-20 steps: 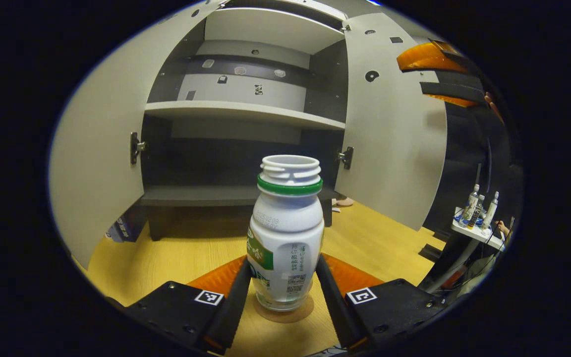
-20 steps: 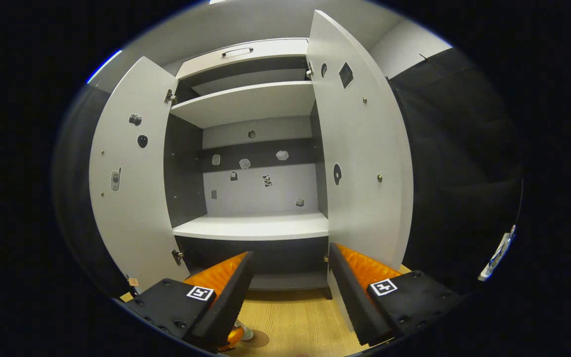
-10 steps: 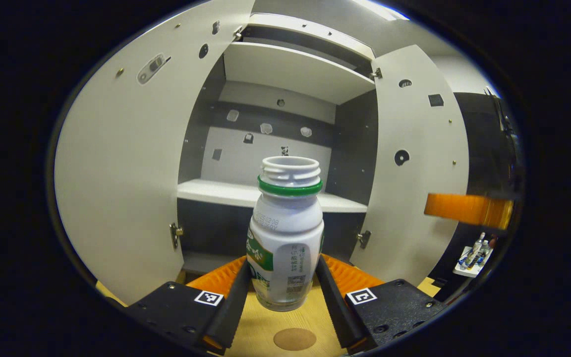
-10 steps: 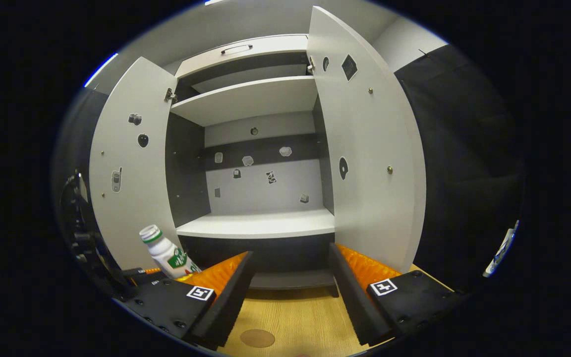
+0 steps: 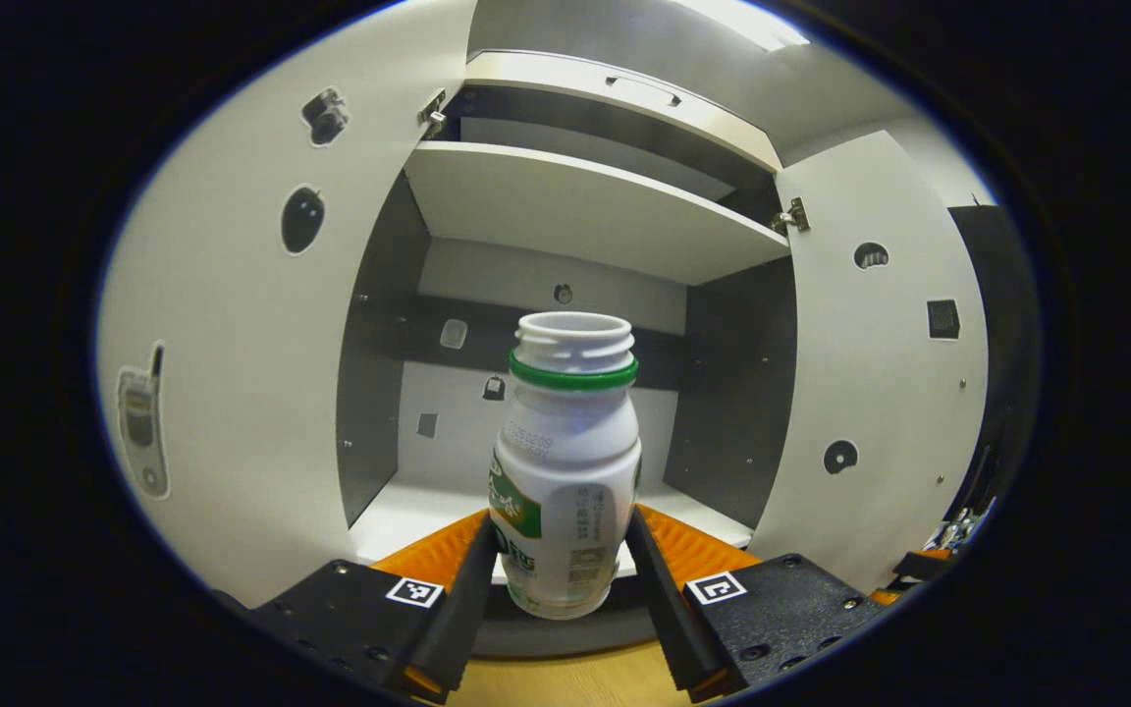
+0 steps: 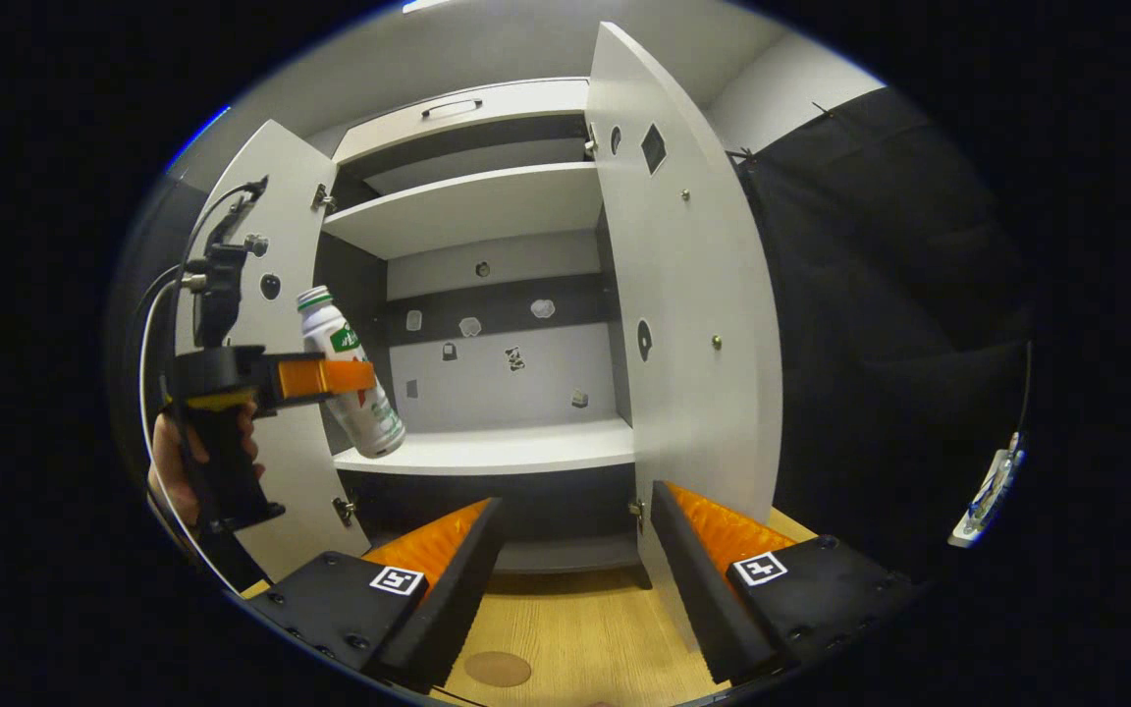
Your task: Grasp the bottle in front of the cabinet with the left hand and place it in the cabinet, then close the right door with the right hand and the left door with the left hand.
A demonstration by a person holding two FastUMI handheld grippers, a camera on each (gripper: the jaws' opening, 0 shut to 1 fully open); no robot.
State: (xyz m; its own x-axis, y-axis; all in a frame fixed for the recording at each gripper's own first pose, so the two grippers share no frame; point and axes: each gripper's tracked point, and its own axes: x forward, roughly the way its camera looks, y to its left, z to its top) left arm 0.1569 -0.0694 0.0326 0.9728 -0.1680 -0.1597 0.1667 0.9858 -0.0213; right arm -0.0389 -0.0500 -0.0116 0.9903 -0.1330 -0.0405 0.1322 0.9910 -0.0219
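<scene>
— Gripping low on the bottle (image 5: 565,462), the left gripper (image 5: 562,579) is closed on its body, so the open neck is kept clear and upright. Where is it held?

— Above the front edge of the cabinet's middle shelf (image 6: 497,454), between both open doors. The right gripper (image 6: 573,589) is kept wide open and empty, ready for the right door (image 6: 693,324).

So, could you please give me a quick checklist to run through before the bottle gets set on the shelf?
1. Left gripper shut on bottle: ok.
2. Bottle lifted off the table: ok.
3. Bottle upright: not ok, it leans in the right gripper view.
4. Shelf free where the bottle would land: ok.
5. Both doors open wide enough, left door, right door: ok.
6. Right gripper open, holding nothing: ok.
</scene>
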